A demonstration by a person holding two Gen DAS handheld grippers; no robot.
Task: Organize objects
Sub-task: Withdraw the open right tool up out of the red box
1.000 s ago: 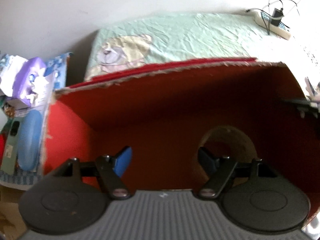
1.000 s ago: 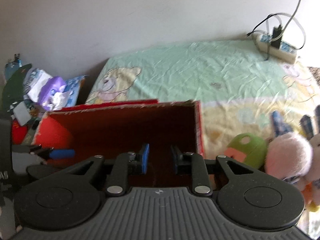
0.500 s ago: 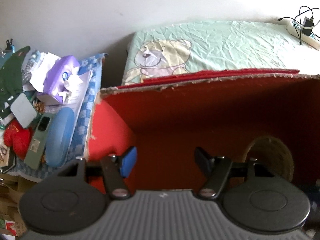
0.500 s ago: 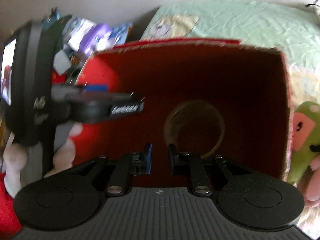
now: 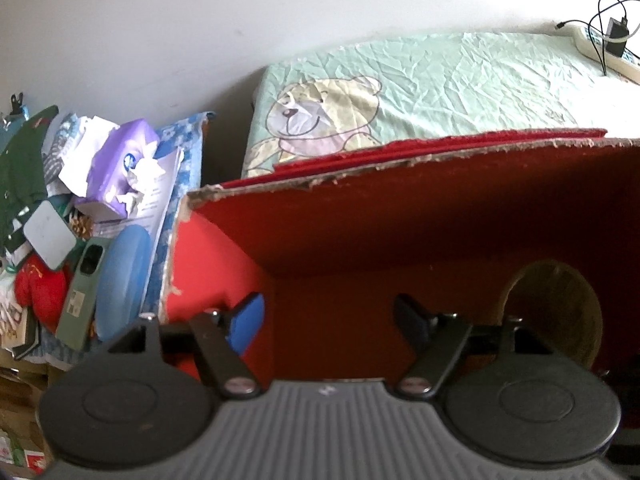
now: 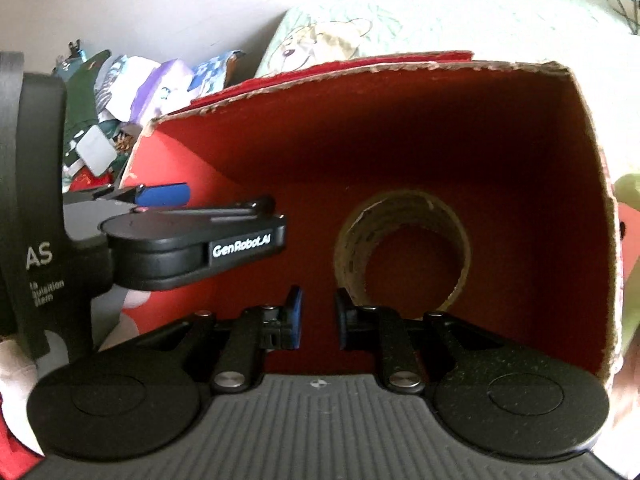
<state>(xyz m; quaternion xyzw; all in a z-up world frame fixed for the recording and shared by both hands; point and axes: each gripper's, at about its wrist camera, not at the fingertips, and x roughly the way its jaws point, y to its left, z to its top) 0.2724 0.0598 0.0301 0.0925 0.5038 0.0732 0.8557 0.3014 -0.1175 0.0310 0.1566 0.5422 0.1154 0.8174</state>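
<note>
— What's the biggest thing over there?

— The bed (image 5: pixel 460 80), with a pale green sheet and a bear printed on it. On it sits the red box (image 6: pixel 400 152), open at the top, its cardboard rim ragged.

— And beside the box?

— To its left, a cluttered pile (image 5: pixel 80 208): a purple tissue pack (image 5: pixel 116 164), a blue case (image 5: pixel 120 280), a green phone (image 5: pixel 82 296), something red and soft. To the right of the box, the edge of a green toy (image 6: pixel 628 192). Far behind the box, at the bed's corner, a power strip (image 5: pixel 608 52) with a charger plugged in.

— Anything in the box?

— A tape roll (image 6: pixel 402 250), brown, lying on the box floor toward its right side.

— The claws?

— Both reach down into the box. The left claw (image 5: pixel 328 320) is at the box's left wall, jaws wide and opening, nothing between them. The right claw (image 6: pixel 318 316) hangs just left of the roll, jaws closing to a narrow gap, still apart, nothing in the gap. Neither touches the roll, as far as I can see.
</note>
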